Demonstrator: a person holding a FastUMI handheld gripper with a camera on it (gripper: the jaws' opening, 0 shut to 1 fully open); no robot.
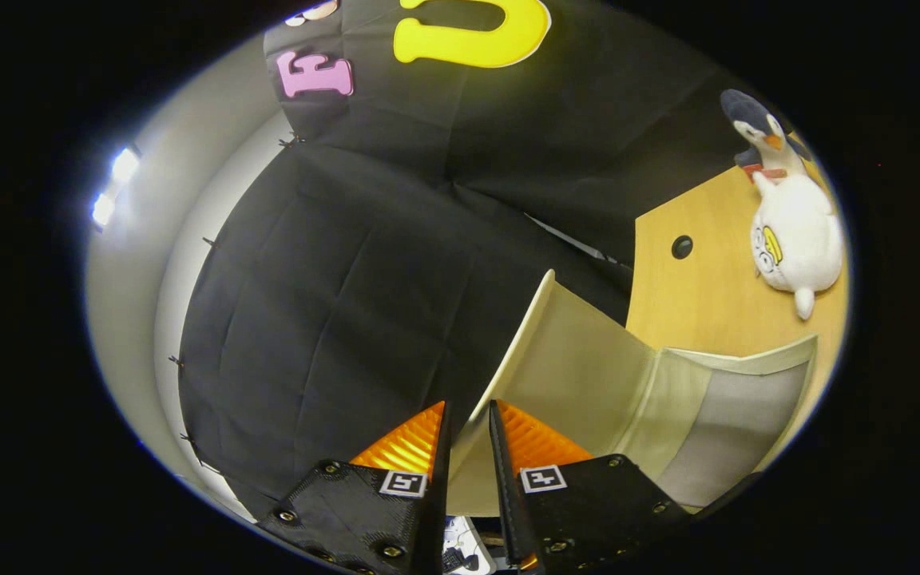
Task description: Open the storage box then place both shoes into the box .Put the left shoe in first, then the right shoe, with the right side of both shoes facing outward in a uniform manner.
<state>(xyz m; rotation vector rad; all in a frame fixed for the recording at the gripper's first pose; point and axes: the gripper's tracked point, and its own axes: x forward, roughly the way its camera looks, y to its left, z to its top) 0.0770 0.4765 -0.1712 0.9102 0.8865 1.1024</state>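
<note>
The cream storage box (715,375) stands on a wooden table, and its grey inside (735,423) shows. Its lid (572,359) is swung up and stands at a steep angle above the opening. My gripper (468,409) holds the lid by its free edge: the fingers are nearly together, and the thin cream edge runs down between them. A small white and black shape (460,551) shows low between the finger bases; I cannot tell what it is.
A white plush penguin (795,231) lies on the wooden table (699,295) beyond the box, near a round cable hole (681,247). Black cloth walls the booth behind the lid. A pale wall with bright lights (113,184) lies past the cloth.
</note>
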